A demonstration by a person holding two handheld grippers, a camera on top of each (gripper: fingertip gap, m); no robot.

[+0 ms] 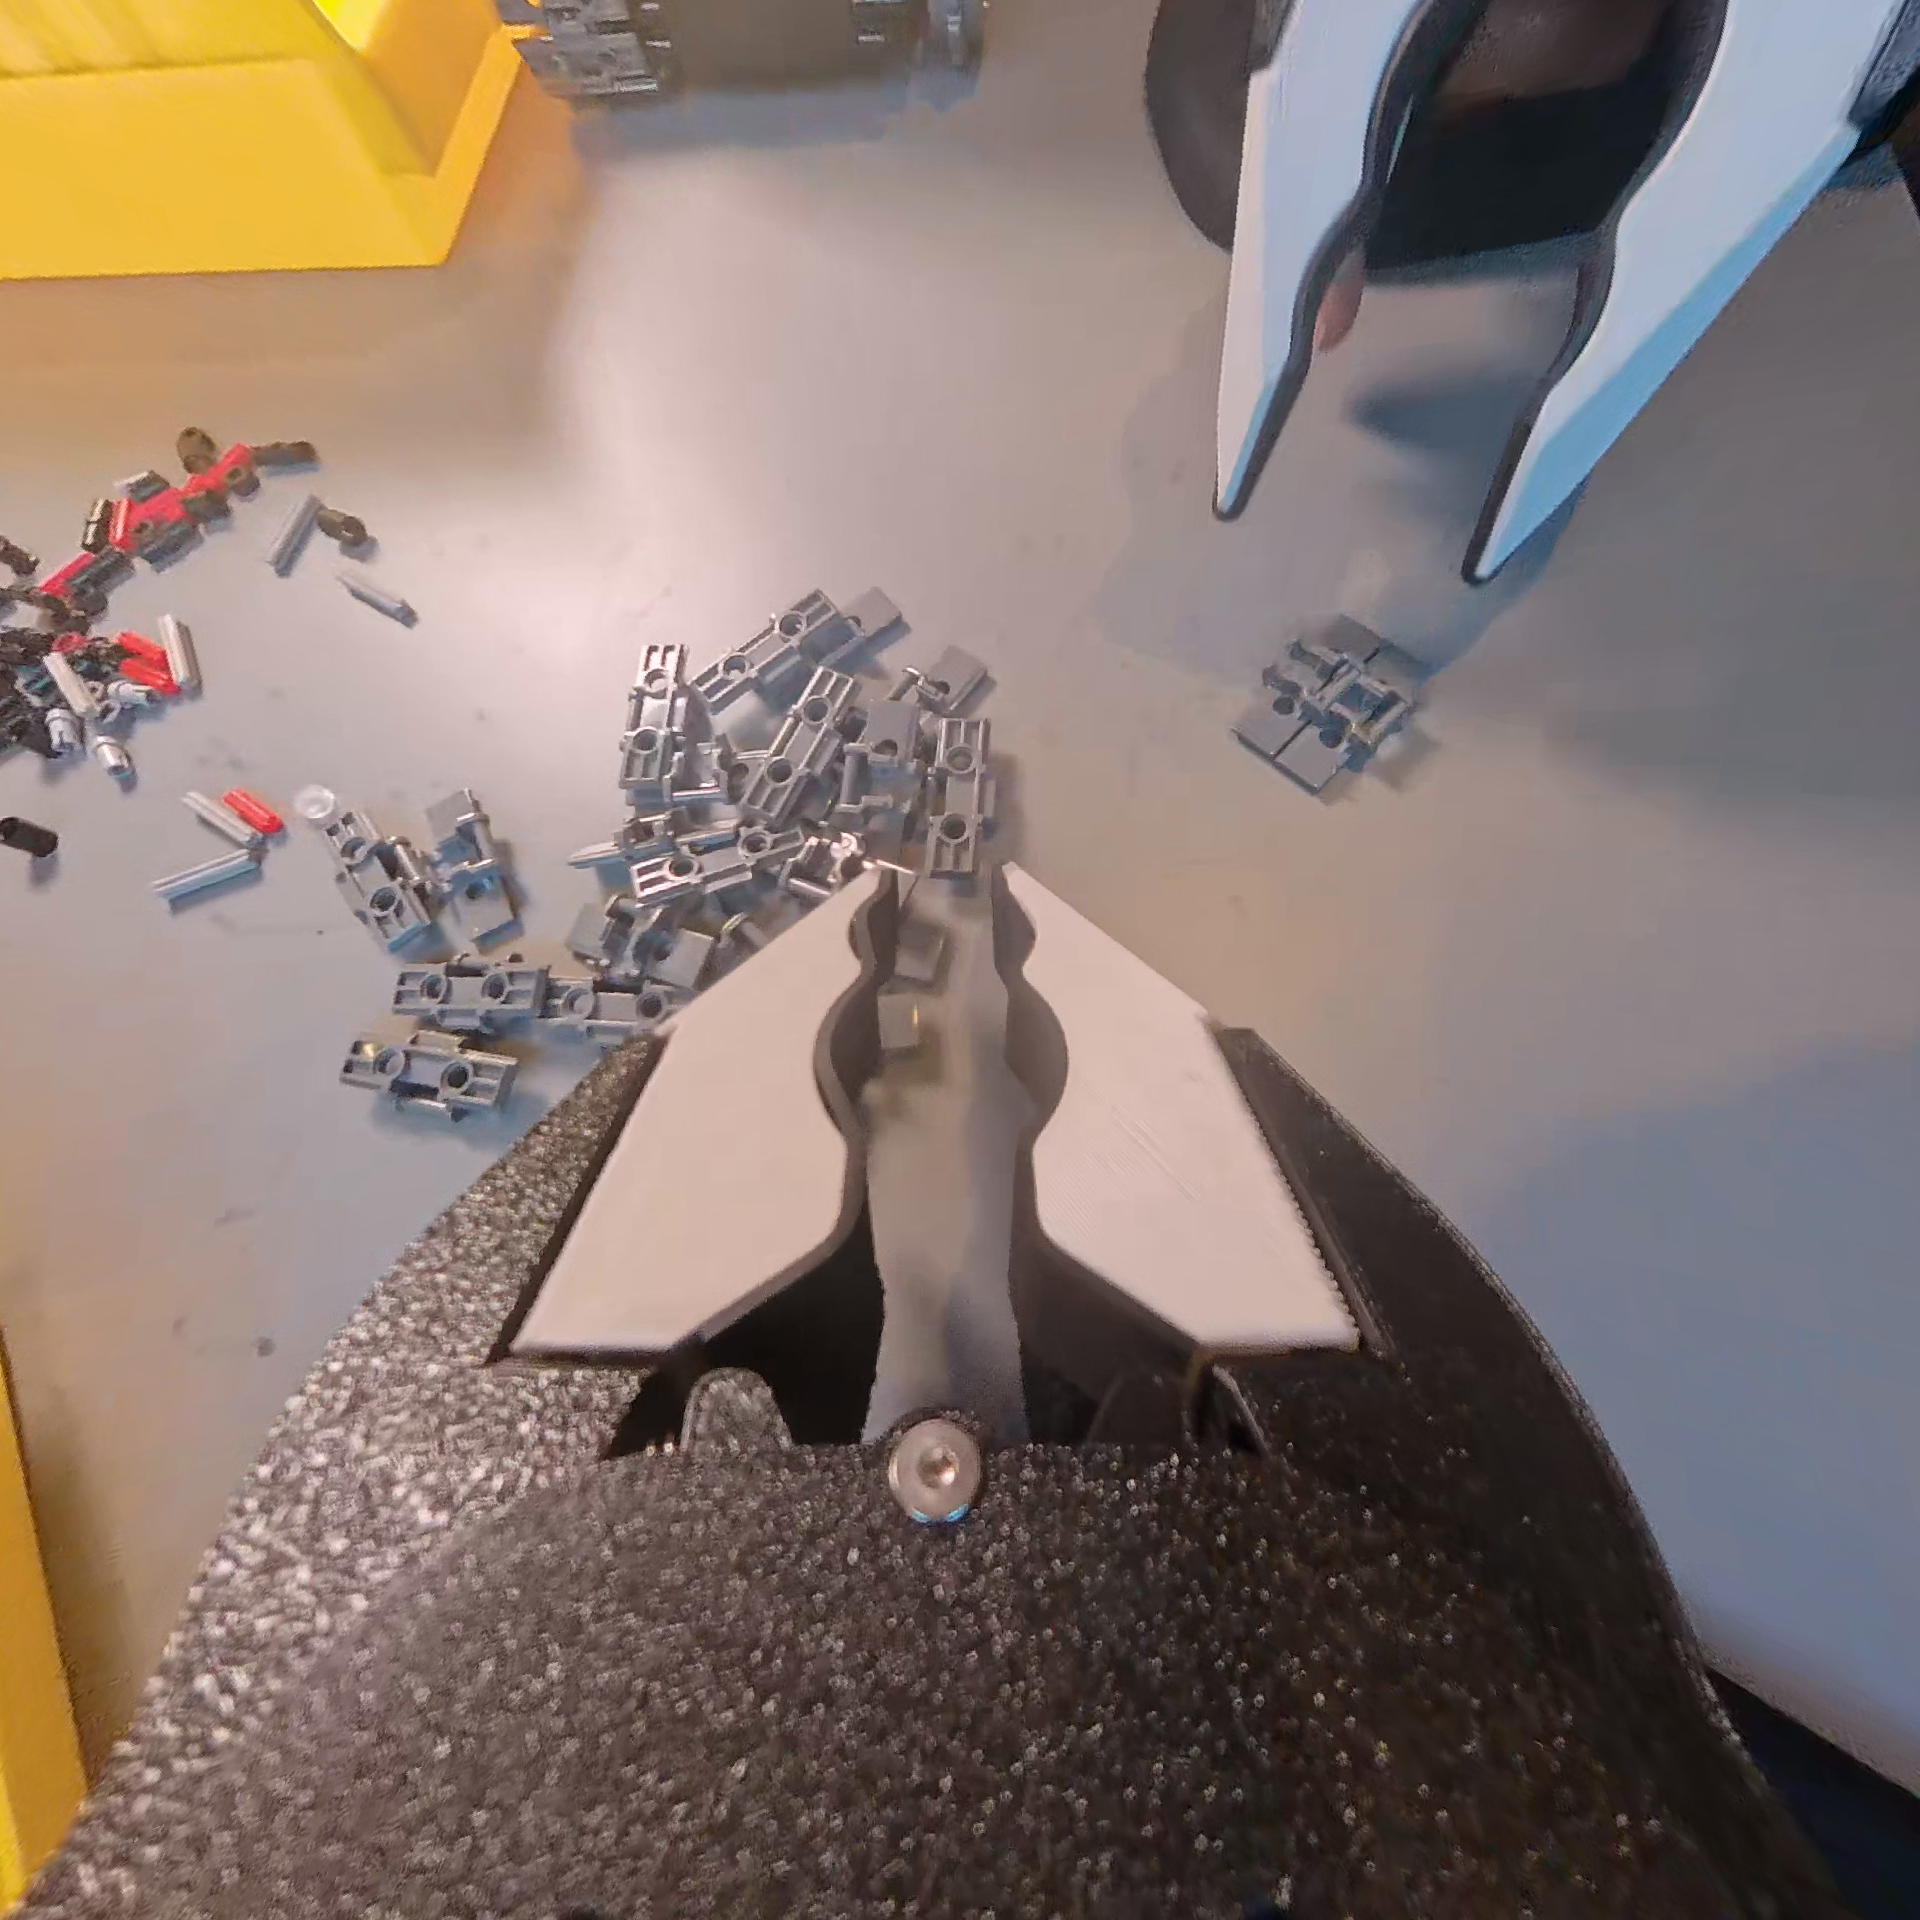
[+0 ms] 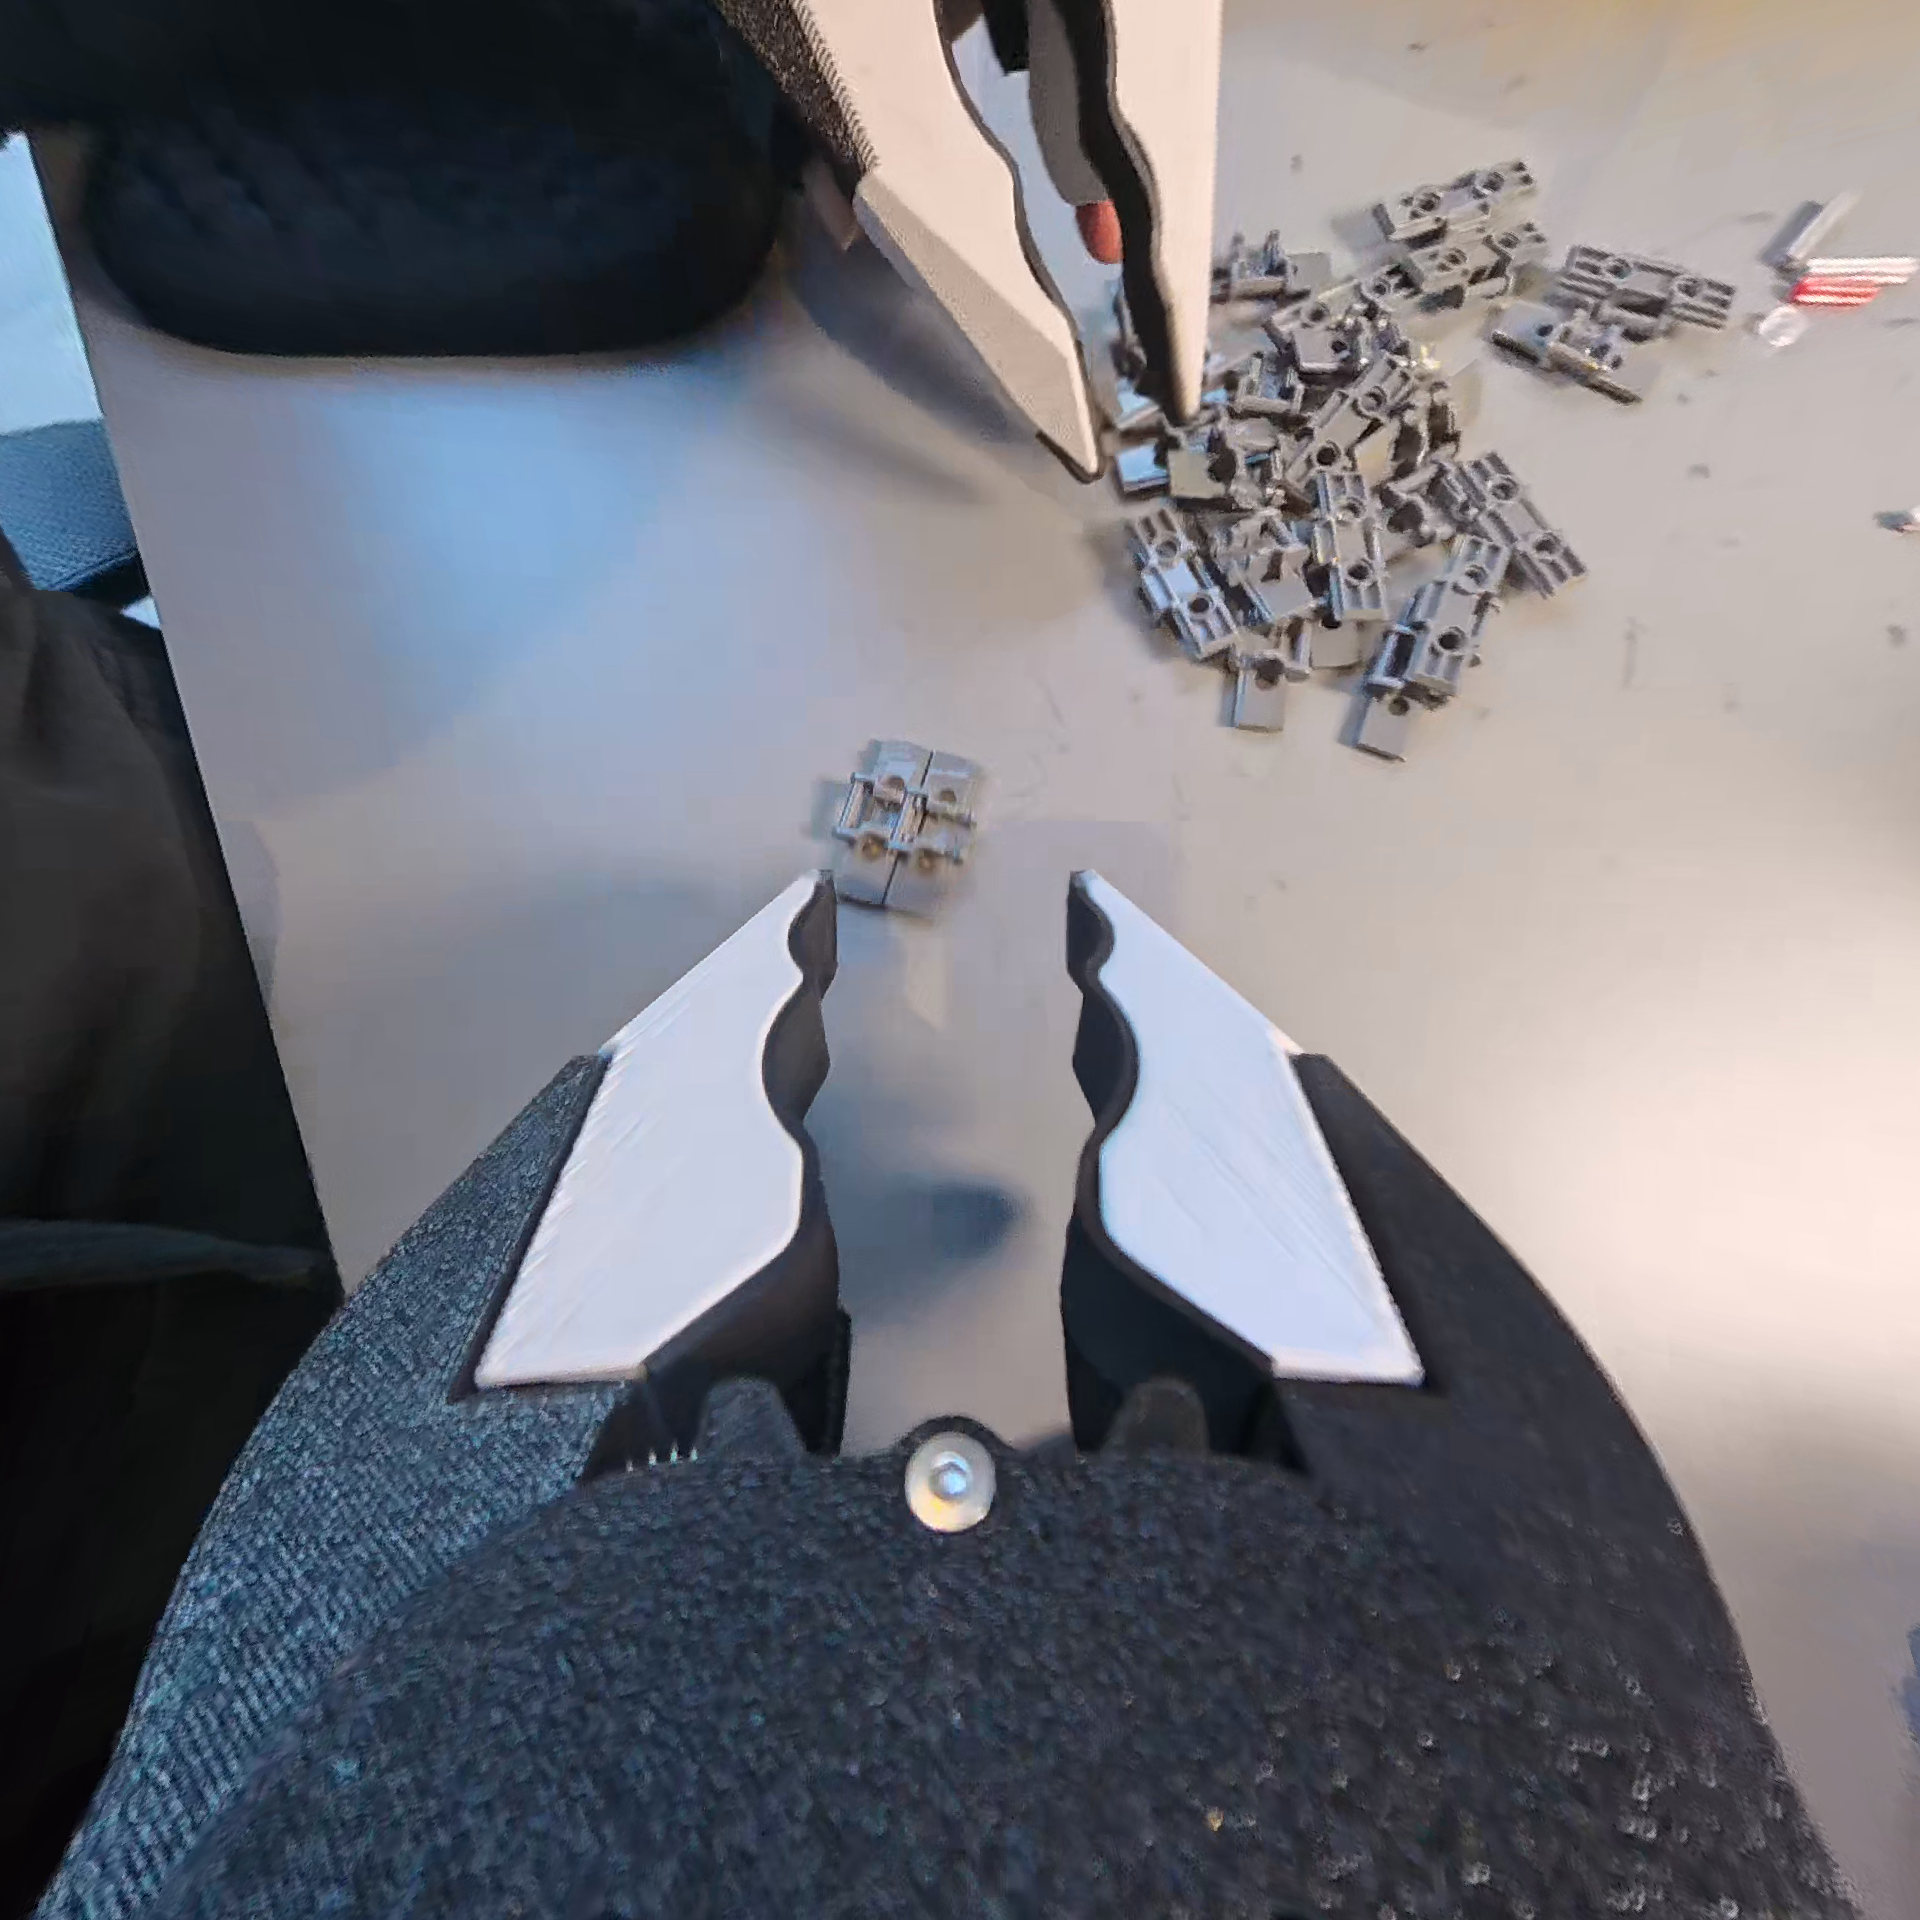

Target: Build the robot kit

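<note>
A pile of loose grey track links (image 1: 800,769) lies on the grey table; it also shows in the right wrist view (image 2: 1351,509). My left gripper (image 1: 942,881) is at the near right edge of the pile, its jaws a narrow gap apart, with small grey links (image 1: 923,954) lying between the fingers and not clearly clamped. It also shows in the right wrist view (image 2: 1132,431), tips down on the pile. A short joined strip of grey links (image 2: 909,821) lies alone on the table. My right gripper (image 2: 953,894) is wide open and empty just short of the strip. In the left wrist view the right gripper (image 1: 1356,540) hangs above the strip (image 1: 1330,717).
Small red, black and grey pins (image 1: 114,613) are scattered at the left. A yellow bin (image 1: 229,156) stands at the back left, and another yellow edge (image 1: 31,1558) is at the near left. Dark assembled parts (image 1: 727,52) sit at the back. A black padded object (image 2: 416,177) and the table's edge are on the right wrist view's left. The tips of one gripper are about 10 cm away from the tips of the other.
</note>
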